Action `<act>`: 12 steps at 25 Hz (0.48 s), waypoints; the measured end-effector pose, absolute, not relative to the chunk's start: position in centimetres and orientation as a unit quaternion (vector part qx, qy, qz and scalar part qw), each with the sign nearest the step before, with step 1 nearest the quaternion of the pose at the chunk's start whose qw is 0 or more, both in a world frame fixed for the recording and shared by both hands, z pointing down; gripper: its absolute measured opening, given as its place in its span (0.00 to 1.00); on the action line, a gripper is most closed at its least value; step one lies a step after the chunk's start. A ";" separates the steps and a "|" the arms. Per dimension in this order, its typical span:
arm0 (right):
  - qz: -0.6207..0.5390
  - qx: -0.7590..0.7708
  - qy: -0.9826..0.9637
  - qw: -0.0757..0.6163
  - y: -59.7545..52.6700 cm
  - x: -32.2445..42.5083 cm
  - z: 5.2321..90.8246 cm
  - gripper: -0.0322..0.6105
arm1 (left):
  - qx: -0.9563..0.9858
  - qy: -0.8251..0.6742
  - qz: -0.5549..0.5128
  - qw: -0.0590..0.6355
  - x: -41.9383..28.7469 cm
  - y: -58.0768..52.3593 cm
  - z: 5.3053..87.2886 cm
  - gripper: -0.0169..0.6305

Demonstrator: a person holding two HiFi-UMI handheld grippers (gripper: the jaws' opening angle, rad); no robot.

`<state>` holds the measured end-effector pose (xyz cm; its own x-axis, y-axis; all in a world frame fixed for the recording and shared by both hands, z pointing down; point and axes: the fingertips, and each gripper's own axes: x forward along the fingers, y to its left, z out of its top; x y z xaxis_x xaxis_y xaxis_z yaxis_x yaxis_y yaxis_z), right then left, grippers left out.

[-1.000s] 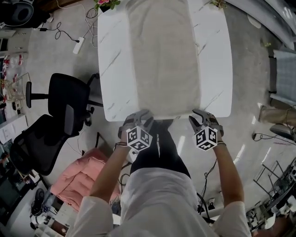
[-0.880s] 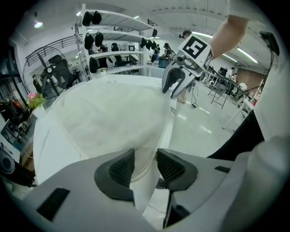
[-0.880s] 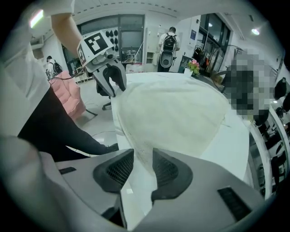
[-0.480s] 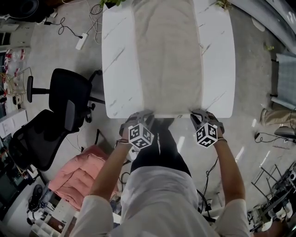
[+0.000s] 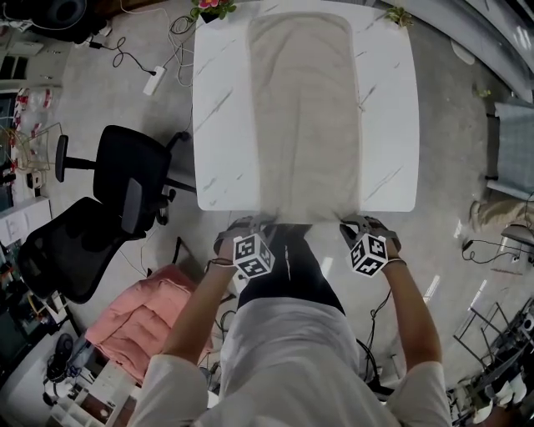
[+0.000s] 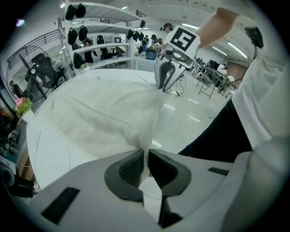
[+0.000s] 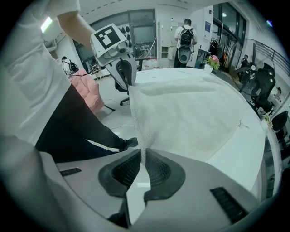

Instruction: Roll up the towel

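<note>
1. The towel lies flat, lengthways down the middle of the white table. Its near hem sits at the table's near edge and is lifted, drawn taut between the two grippers.
2. The left gripper has just been closing its jaws, and now they pinch the near left corner, with cloth squeezed between the ribbed pads.
3. It's the same on the other side: the right gripper has just been closing too and is clamped on the near right corner.
4. A second ago both grippers stood agape just short of the hem. Now they've got it, and both hands have drawn back toward the person, taking the hem with them.
5. So the grasp looks done, but the roll hasn't started — there's no turn of cloth anywhere yet. The next move likely calls for carrying that hem up and over, away from the person, with both corners level.
6. Further out, a black office chair stands left of the table, a pink garment lies on the floor, and a small plant sits at the far left corner.
</note>
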<state>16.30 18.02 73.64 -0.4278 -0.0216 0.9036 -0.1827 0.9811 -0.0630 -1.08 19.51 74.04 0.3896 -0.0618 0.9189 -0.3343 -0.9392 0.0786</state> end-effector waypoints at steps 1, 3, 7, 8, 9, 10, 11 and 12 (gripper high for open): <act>0.080 0.057 -0.841 0.532 18.5 16.3 73.5 0.12 | 0.823 -0.114 0.541 0.130 -1.1 20.0 73.9 0.10; 0.090 0.054 -0.841 0.531 19.0 16.2 73.3 0.12 | 0.822 -0.104 0.542 0.137 -1.2 20.6 73.7 0.10; 0.120 0.048 -0.837 0.532 18.5 16.2 72.8 0.12 | 0.819 -0.078 0.543 0.167 -1.2 20.2 73.1 0.11; 0.132 0.041 -0.835 0.533 18.3 16.2 72.7 0.12 | 0.818 -0.067 0.542 0.181 -1.2 20.1 72.9 0.11; 0.146 0.032 -0.831 0.535 18.1 16.2 72.7 0.12 | 0.815 -0.054 0.542 0.197 -1.2 19.9 72.8 0.11; 0.159 0.023 -0.828 0.537 17.8 16.2 72.6 0.12 | 0.812 -0.040 0.542 0.212 -1.2 19.7 72.6 0.11; 0.171 0.015 -0.826 0.538 17.4 16.2 72.5 0.13 | 0.808 -0.026 0.543 0.226 -1.3 19.5 72.6 0.11; 0.182 0.008 -0.823 0.537 17.0 16.1 72.3 0.13 | 0.805 -0.014 0.544 0.237 -1.3 19.2 72.5 0.11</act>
